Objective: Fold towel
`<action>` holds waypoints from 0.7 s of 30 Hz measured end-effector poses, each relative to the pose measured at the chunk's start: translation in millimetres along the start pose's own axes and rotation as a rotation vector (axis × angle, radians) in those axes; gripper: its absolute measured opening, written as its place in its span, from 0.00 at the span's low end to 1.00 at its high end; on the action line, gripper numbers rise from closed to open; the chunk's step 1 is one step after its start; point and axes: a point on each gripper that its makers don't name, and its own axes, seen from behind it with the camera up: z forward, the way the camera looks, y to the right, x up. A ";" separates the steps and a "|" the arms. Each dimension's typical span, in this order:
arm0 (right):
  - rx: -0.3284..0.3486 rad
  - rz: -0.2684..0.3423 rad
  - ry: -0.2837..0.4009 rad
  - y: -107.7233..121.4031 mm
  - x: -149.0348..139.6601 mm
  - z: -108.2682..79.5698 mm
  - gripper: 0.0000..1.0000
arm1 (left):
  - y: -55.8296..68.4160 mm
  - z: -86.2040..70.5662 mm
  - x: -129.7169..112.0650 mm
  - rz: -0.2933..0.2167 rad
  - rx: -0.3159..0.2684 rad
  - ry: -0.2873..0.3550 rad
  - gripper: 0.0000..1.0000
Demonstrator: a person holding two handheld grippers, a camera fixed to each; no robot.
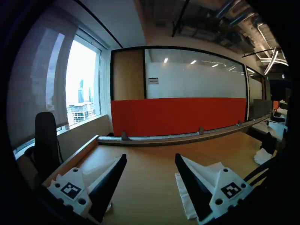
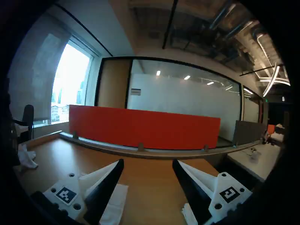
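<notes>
My left gripper [image 1: 150, 157] hovers open over a wooden table [image 1: 150, 180], with nothing between its fingers. A flat white towel [image 1: 183, 195] lies on the table under its right finger. My right gripper [image 2: 147, 162] is also open and empty, low over the same table [image 2: 150, 187]. A flat white towel [image 2: 114, 202] lies beneath its left finger, and another white cloth edge [image 2: 187, 214] shows by the right finger. A crumpled white cloth [image 1: 261, 156] lies at the right edge of the left gripper view, and a crumpled white cloth [image 2: 26, 157] at the far left of the right gripper view.
A red divider panel [image 1: 176, 116] [image 2: 142, 127] stands along the table's far edge, with a glass wall behind it. A black chair [image 1: 47, 142] stands by the window at the left. A white desk [image 2: 255, 159] adjoins on the right.
</notes>
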 end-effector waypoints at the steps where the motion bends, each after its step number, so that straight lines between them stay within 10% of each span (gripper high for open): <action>1: -0.001 0.001 -0.002 0.0 1.0 -0.2 1.00 | 0.3 0.0 0.9 0.000 -0.002 -0.001 0.96; 21: 0.193 -0.111 -0.140 -43.8 -26.6 -2.0 1.00 | 31.7 4.4 -24.4 0.057 -0.168 -0.144 0.96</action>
